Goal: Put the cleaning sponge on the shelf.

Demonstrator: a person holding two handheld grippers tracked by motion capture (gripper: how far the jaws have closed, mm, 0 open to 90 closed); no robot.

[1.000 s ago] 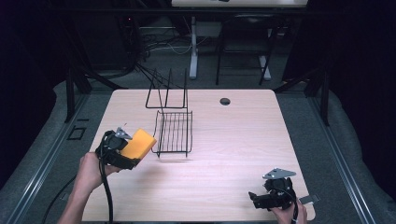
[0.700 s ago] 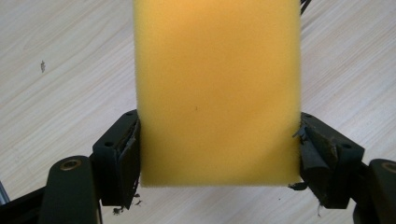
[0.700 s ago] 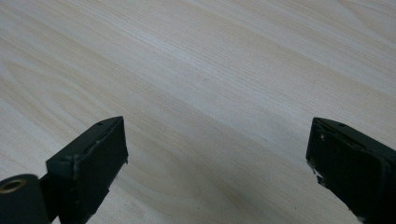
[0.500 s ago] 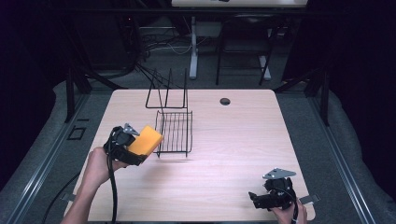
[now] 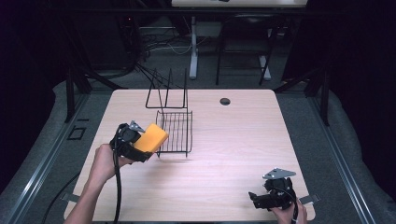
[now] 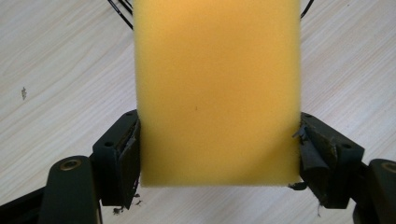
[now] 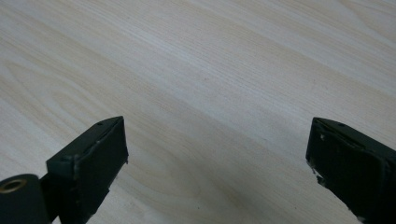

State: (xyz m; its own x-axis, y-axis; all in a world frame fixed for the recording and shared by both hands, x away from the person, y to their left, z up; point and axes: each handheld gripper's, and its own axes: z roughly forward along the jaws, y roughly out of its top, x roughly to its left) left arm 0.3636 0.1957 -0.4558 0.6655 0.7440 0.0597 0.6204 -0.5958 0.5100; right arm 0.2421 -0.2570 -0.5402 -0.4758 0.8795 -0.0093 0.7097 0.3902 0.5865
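High view | sponge [image 5: 150,137] long axis toward rack [image 5: 175,132] | left tongs [image 5: 140,148] clamped

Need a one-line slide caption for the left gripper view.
Left gripper clamps a yellow sponge by its sides above the wooden table.
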